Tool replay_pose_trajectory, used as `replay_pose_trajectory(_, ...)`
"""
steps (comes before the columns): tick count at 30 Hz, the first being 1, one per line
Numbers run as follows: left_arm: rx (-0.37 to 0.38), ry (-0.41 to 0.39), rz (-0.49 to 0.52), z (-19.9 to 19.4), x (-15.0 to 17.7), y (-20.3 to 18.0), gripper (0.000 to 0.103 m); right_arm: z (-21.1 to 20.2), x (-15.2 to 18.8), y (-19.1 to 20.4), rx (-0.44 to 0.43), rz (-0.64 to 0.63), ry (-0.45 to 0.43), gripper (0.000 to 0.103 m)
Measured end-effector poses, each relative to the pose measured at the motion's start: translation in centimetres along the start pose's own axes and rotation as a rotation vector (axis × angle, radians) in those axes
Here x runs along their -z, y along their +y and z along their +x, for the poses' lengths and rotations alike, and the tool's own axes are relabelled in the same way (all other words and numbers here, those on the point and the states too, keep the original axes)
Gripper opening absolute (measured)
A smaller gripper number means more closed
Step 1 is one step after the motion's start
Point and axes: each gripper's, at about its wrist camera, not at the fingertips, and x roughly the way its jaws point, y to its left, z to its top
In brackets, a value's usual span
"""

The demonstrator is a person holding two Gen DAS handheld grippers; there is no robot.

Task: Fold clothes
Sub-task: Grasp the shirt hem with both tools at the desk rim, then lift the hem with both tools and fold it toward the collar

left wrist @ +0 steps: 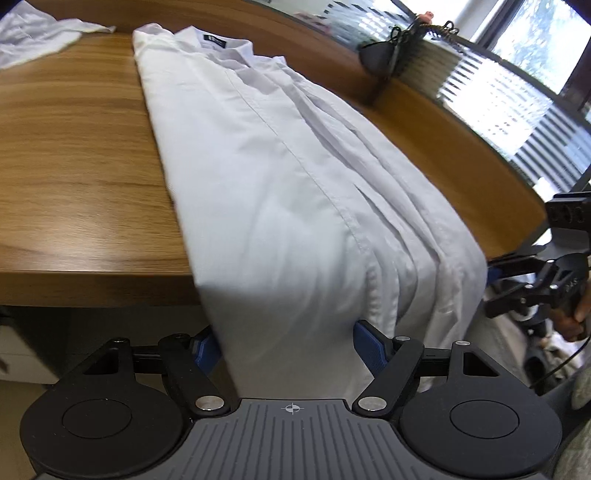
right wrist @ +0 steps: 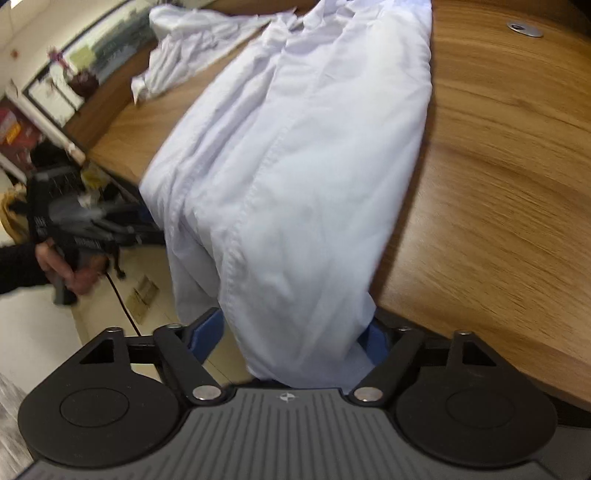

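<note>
White shirt [left wrist: 280,177] lies lengthwise on the wooden desk [left wrist: 74,166], its hem overhanging the edge. Left claw [left wrist: 286,341] and right claw [right wrist: 295,339] both gape apart around the hem.

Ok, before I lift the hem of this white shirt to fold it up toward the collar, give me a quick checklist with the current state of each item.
1. Hem of the white shirt hangs over the near edge of the wooden table: ok.
2. Left gripper has cloth between its blue pads: ok; whether they are pinching it yet: cannot tell.
3. Right gripper likewise straddles the hem: ok; firm pinch: cannot tell.
4. Sides already folded into a long narrow strip: ok.
5. Collar end lies flat, landing area free: ok.
6. Crumpled white garment sits apart from the shirt: ok.
</note>
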Motion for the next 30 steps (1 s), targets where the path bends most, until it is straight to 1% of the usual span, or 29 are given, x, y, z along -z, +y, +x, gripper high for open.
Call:
replay_pose_trajectory(1, 0.013, -0.002, -0.012, 0.2, 0.1, 0.1, 0.077, 0.0, 0.1, 0.0, -0.002, 0.012, -0.005, 0.079)
replay_pose_trajectory(3, 0.039, 0.013, -0.044, 0.3, 0.4, 0.2, 0.076, -0.3, 0.3, -0.2, -0.003, 0.024, -0.012, 0.070)
replay_pose_trajectory(4, 0.056, 0.021, -0.062, 0.2, 0.5, 0.1, 0.069, -0.4, 0.3, -0.3, -0.004, 0.029, -0.011, 0.056)
replay_pose_trajectory(5, 0.075, 0.029, -0.079, -0.1, 0.6, 0.1, 0.065, -0.4, 0.3, -0.5, -0.011, 0.035, -0.001, 0.039)
replay_pose_trajectory(6, 0.094, 0.034, -0.094, -0.6, 0.5, -0.1, 0.054, -0.4, 0.2, -0.5, -0.021, 0.044, 0.013, 0.033)
replay_pose_trajectory(7, 0.112, 0.038, -0.107, -1.2, 0.3, -0.2, 0.047, -0.6, 0.0, -0.6, -0.034, 0.054, 0.022, 0.030)
replay_pose_trajectory(8, 0.130, 0.043, -0.121, -1.7, 0.2, -0.3, 0.044, -0.9, -0.2, -0.5, -0.050, 0.064, 0.026, 0.027)
replay_pose_trajectory(9, 0.146, 0.041, -0.135, -2.4, 0.0, -0.5, 0.038, -1.2, -0.4, -0.5, -0.069, 0.073, 0.028, 0.025)
replay_pose_trajectory(11, 0.166, 0.031, -0.161, -4.0, -0.6, -0.7, 0.034, -2.4, -0.7, -0.3, -0.112, 0.086, 0.020, 0.018)
replay_pose_trajectory(13, 0.183, 0.014, -0.185, -5.7, -1.4, -1.1, 0.027, -4.0, -1.2, -0.2, -0.153, 0.101, 0.001, 0.015)
replay_pose_trajectory(17, 0.211, -0.036, -0.236, -8.6, -3.4, -1.8, 0.024, -7.4, -2.4, -0.1, -0.219, 0.153, -0.082, 0.013)
replay_pose_trajectory(20, 0.210, -0.077, -0.257, -10.2, -5.6, -2.2, 0.023, -9.5, -3.3, -0.3, -0.250, 0.202, -0.159, 0.012)
replay_pose_trajectory(25, 0.191, -0.152, -0.290, -12.5, -8.4, -2.5, 0.023, -11.5, -5.0, -0.8, -0.267, 0.269, -0.281, 0.012)
replay_pose_trajectory(30, 0.133, -0.203, -0.281, -12.9, -12.0, -2.5, 0.023, -11.8, -8.0, -0.9, -0.241, 0.257, -0.368, 0.012)
